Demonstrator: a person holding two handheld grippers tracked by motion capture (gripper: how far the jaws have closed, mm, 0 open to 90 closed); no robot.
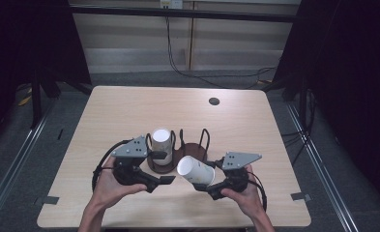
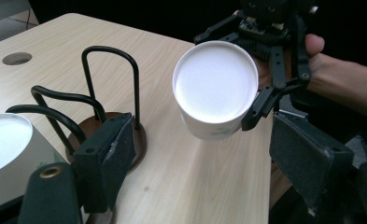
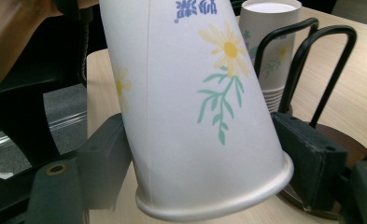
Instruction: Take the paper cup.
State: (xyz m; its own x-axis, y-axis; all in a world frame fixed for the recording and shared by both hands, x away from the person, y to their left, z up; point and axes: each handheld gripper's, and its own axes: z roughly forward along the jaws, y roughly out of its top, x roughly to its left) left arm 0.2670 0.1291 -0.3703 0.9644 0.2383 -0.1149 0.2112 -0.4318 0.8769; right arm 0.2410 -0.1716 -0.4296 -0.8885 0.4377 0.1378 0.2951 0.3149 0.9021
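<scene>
A white paper cup with a daisy print (image 1: 196, 170) (image 2: 216, 88) (image 3: 190, 93) hangs tilted above the table's front, its bottom turned toward the left gripper. My right gripper (image 1: 208, 178) (image 3: 204, 163) is shut on it near the rim. A stack of upside-down cups (image 1: 161, 142) (image 2: 3, 149) (image 3: 265, 51) stands in the left side of a black wire rack on a round brown base (image 1: 190, 150) (image 2: 111, 88) (image 3: 312, 60). My left gripper (image 1: 162, 167) (image 2: 204, 163) is open just in front of the stack, holding nothing.
The light wooden table (image 1: 129, 111) has a round cable hole (image 1: 214, 101) (image 2: 17, 58) at the back right. Both hands sit near the front edge. Dark floor, metal rails and cables surround the table.
</scene>
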